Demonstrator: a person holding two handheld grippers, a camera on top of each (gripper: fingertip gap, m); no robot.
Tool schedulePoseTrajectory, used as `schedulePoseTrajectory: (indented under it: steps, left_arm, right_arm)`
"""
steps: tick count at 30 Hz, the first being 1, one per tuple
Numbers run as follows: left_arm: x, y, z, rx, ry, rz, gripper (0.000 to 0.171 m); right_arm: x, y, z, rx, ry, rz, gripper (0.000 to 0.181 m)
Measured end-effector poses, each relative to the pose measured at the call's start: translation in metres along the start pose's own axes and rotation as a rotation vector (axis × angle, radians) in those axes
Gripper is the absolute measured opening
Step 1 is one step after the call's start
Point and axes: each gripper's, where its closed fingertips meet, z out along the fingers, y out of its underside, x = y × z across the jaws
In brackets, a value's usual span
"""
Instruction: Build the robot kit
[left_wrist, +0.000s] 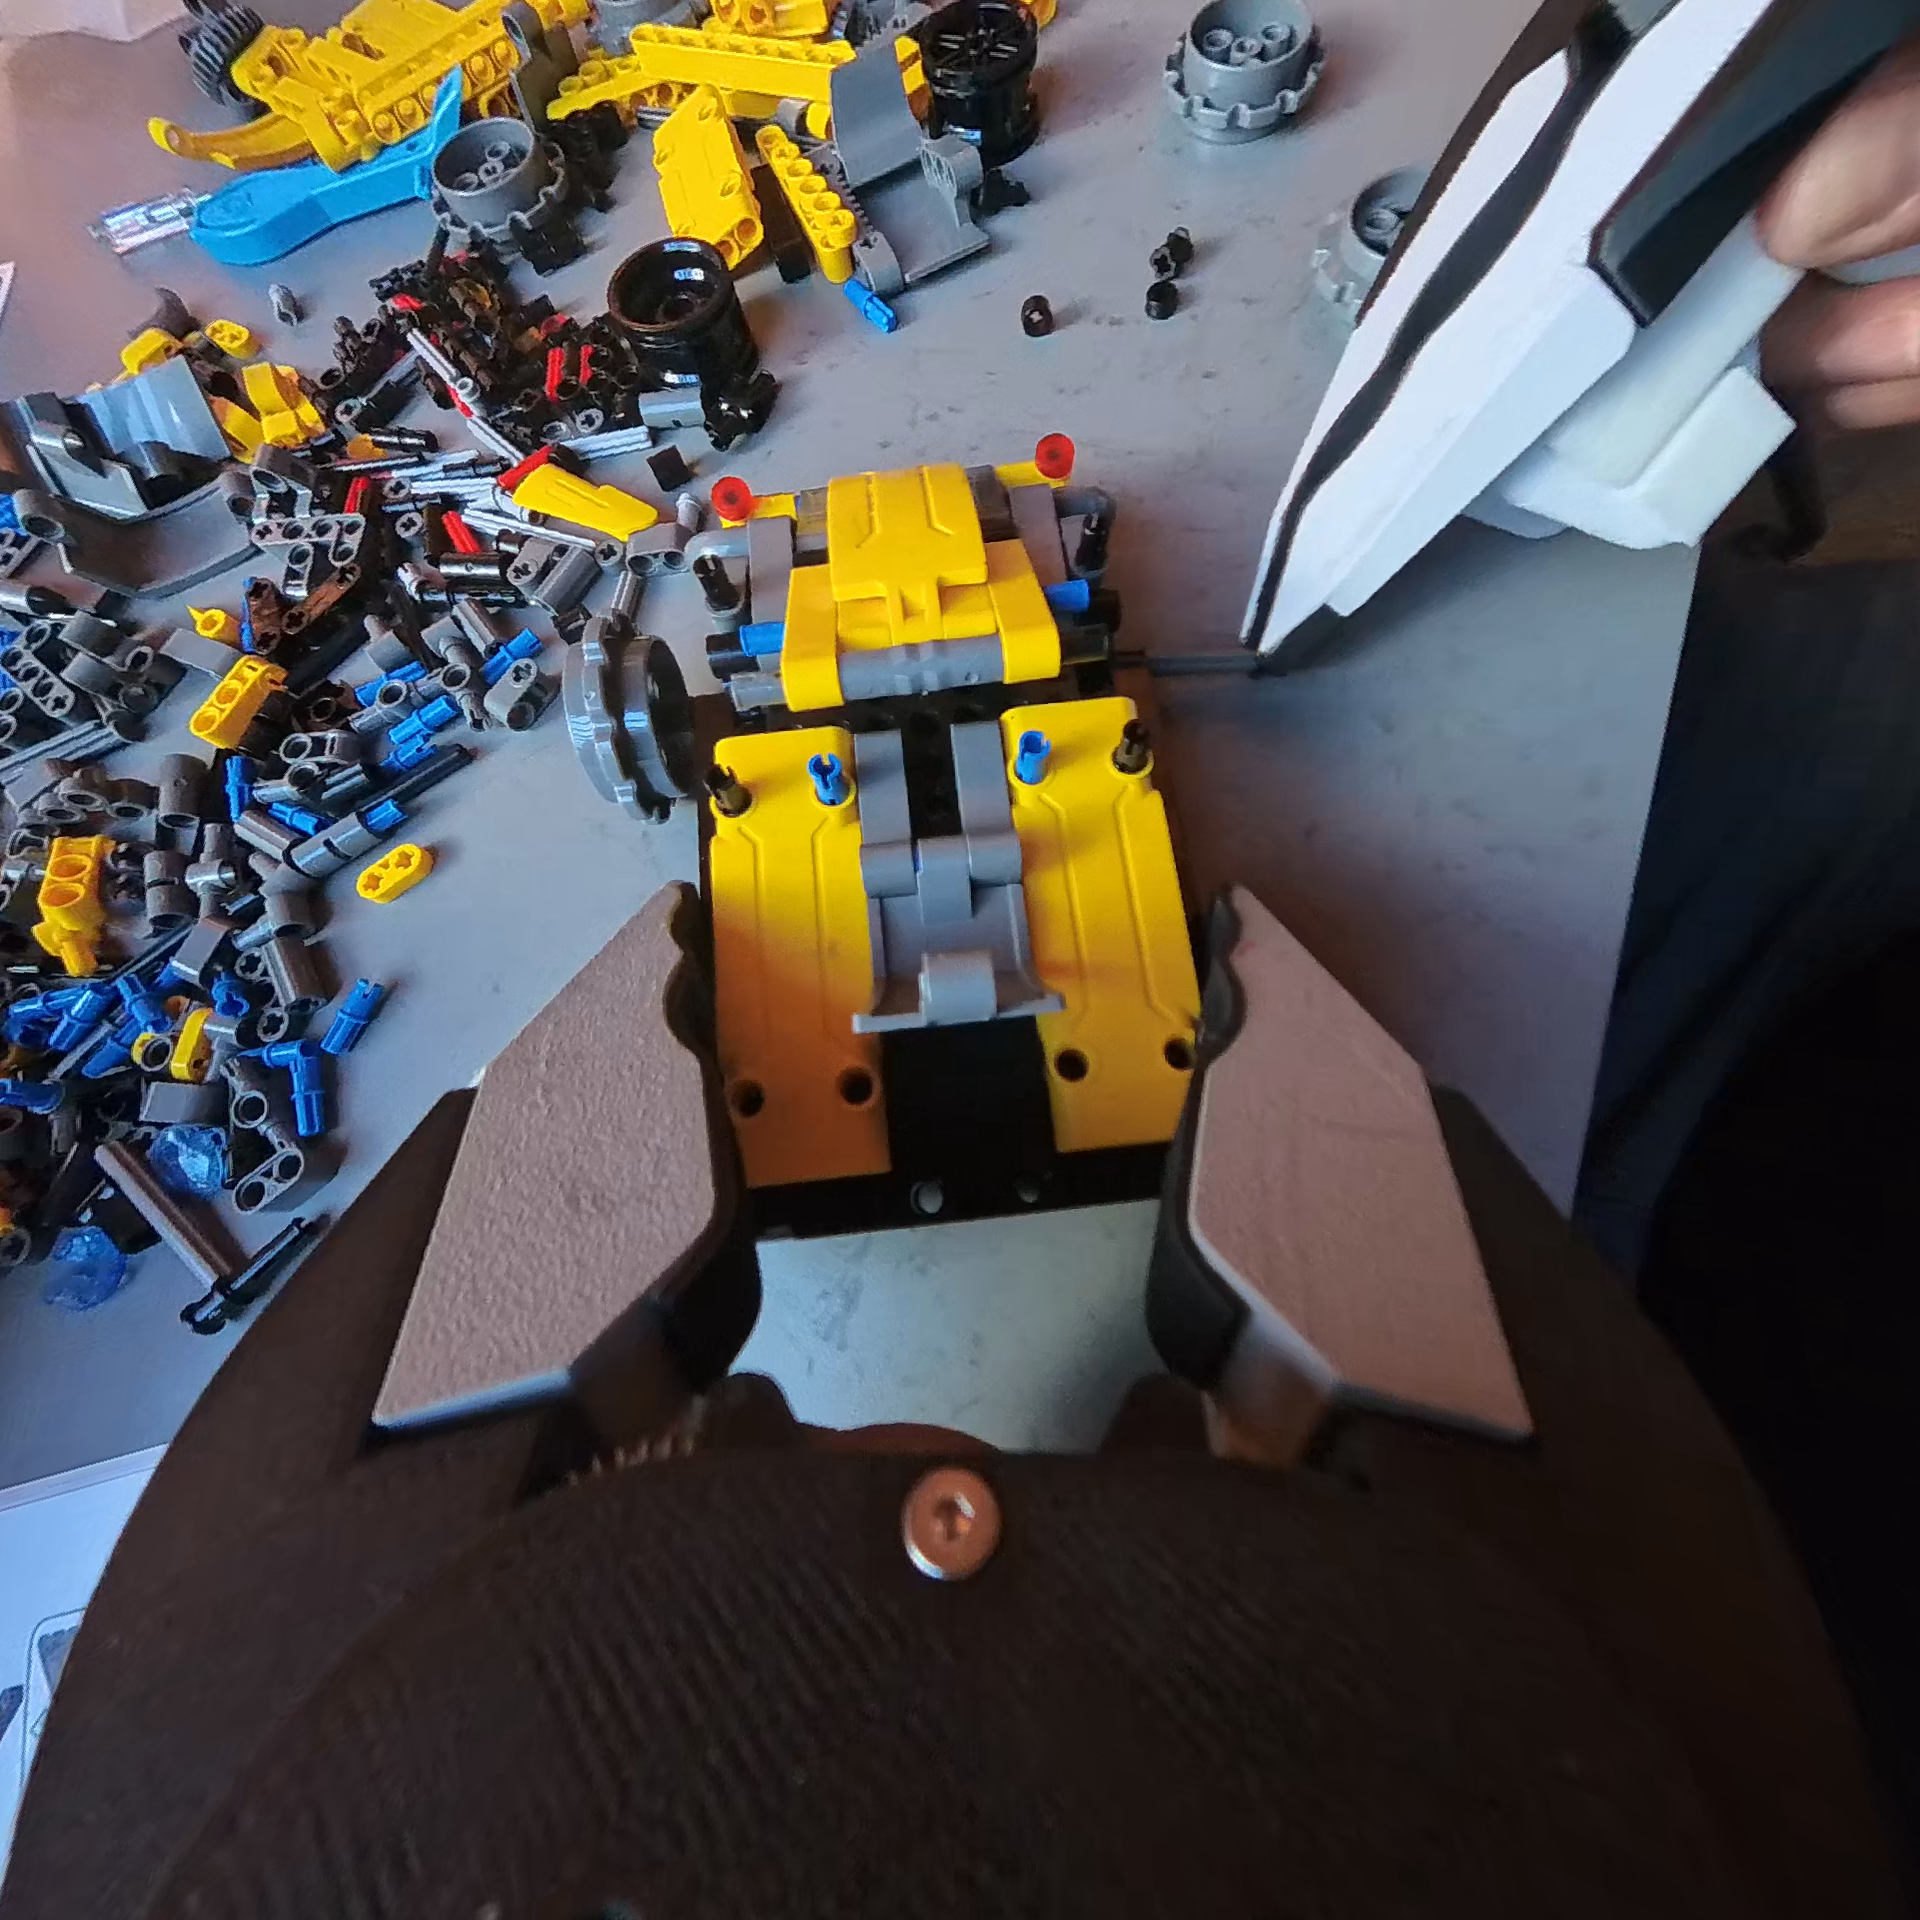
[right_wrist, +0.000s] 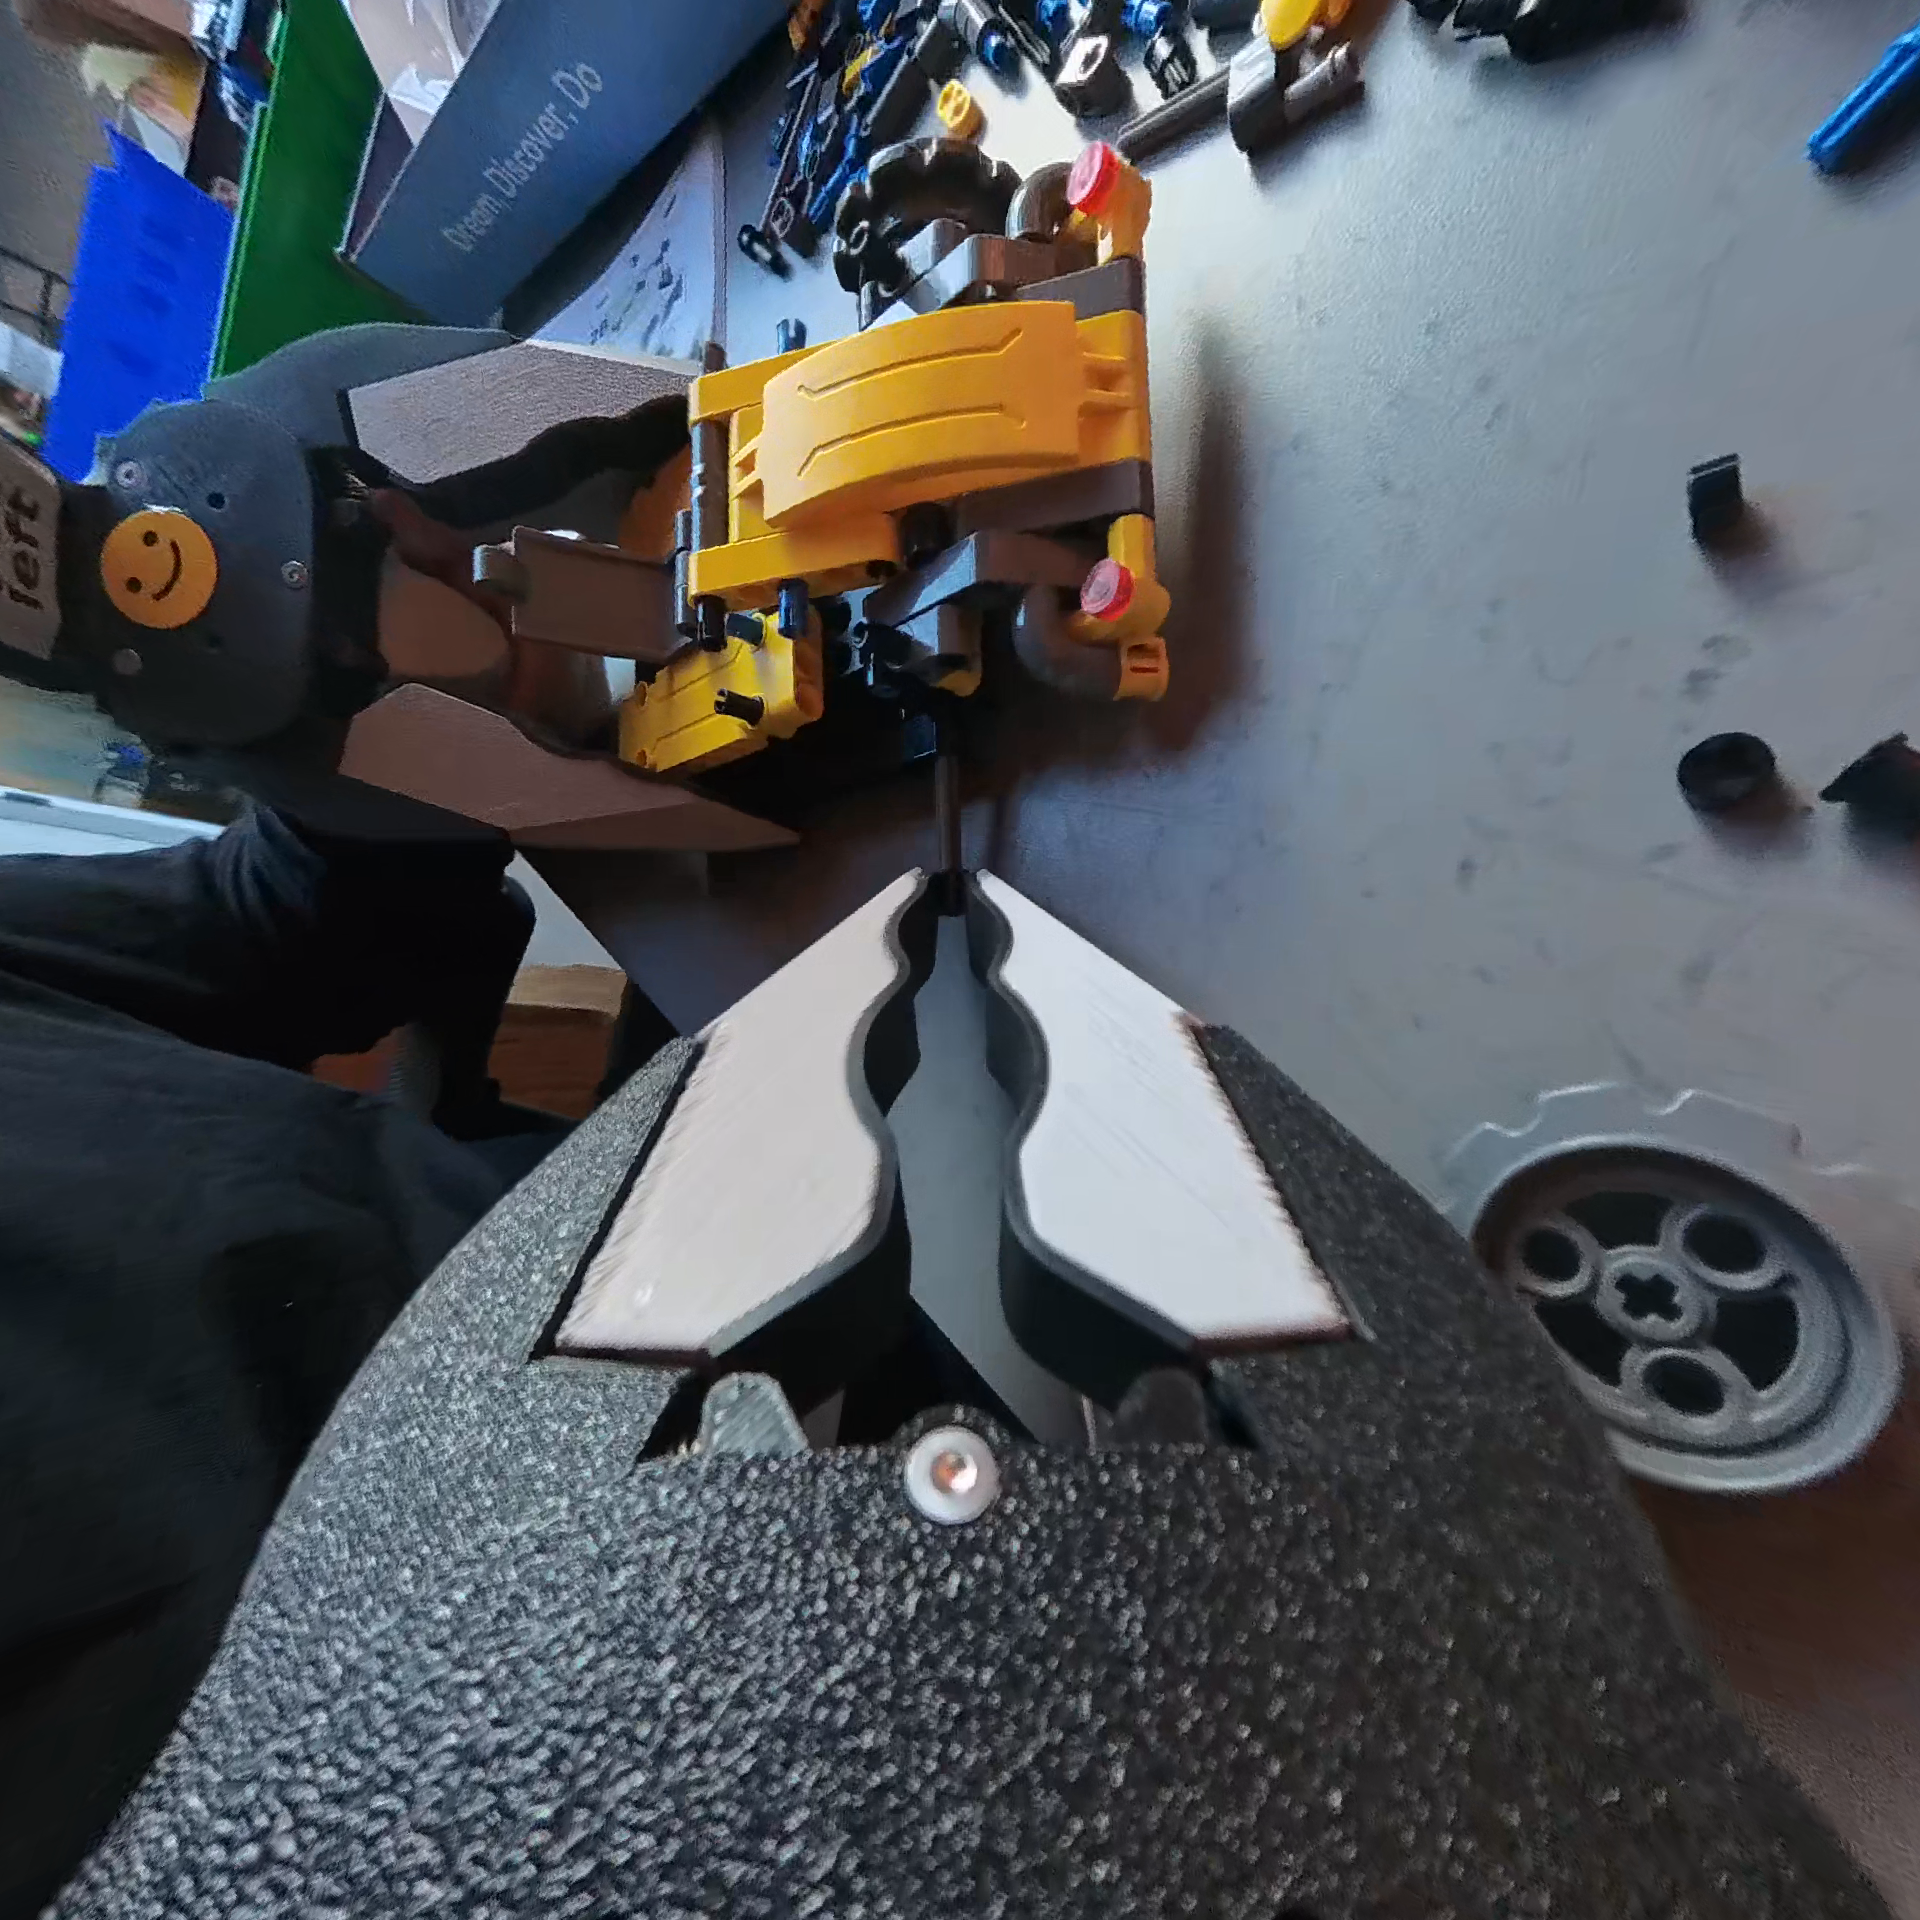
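Our left gripper clamps the rear of the yellow brick-built vehicle, one finger on each flank, so the model's long axis runs straight ahead along our fingers on the grey table. Our right gripper comes in square to that axis from the model's right side, its tips pinched nearly shut on a thin black axle that juts from the chassis. The right side stays open, with only a grey wheel hub near the right gripper; the loose parts pile crowds the left, and a grey geared wheel sits just beside the model.
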Motion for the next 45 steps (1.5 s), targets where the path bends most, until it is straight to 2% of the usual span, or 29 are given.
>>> schedulePoseTrajectory:
  steps: [8, 18, 22, 26, 36, 42, 45]
  left_arm:
    - [-0.0002, 0.0001, -0.0001, -0.002, -0.005, -0.002, 0.092]
    - [-0.0007, -0.0003, 0.0002, 0.000, -0.005, -0.006, 0.092]
    - [-0.0007, -0.0002, 0.0002, 0.001, -0.004, -0.007, 0.093]
    - [-0.0007, -0.0003, 0.0003, 0.001, -0.004, -0.007, 0.092]
    - [-0.0009, -0.0003, 0.0003, 0.001, -0.003, -0.008, 0.092]
    - [-0.0018, -0.0001, 0.0004, 0.000, -0.007, -0.010, 0.092]
    - [-0.0023, 0.0001, 0.0003, -0.001, -0.015, -0.015, 0.092]
  right_arm:
    - [-0.0007, -0.0023, -0.0002, 0.024, -0.034, 0.029, 0.003]
    - [0.0003, -0.0013, -0.0013, 0.026, 0.065, -0.116, 0.005]
    - [-0.0031, 0.0008, -0.0035, 0.039, 0.055, -0.129, 0.011]
    - [-0.0017, 0.0039, -0.0069, 0.033, 0.112, -0.199, 0.020]
    - [0.0023, 0.0038, -0.0011, 0.024, 0.245, -0.374, 0.007]
    - [0.0029, 0.0009, -0.0016, 0.067, 0.282, -0.397, 0.006]
    - [0.0010, -0.0022, -0.0025, 0.120, 0.262, -0.339, 0.006]
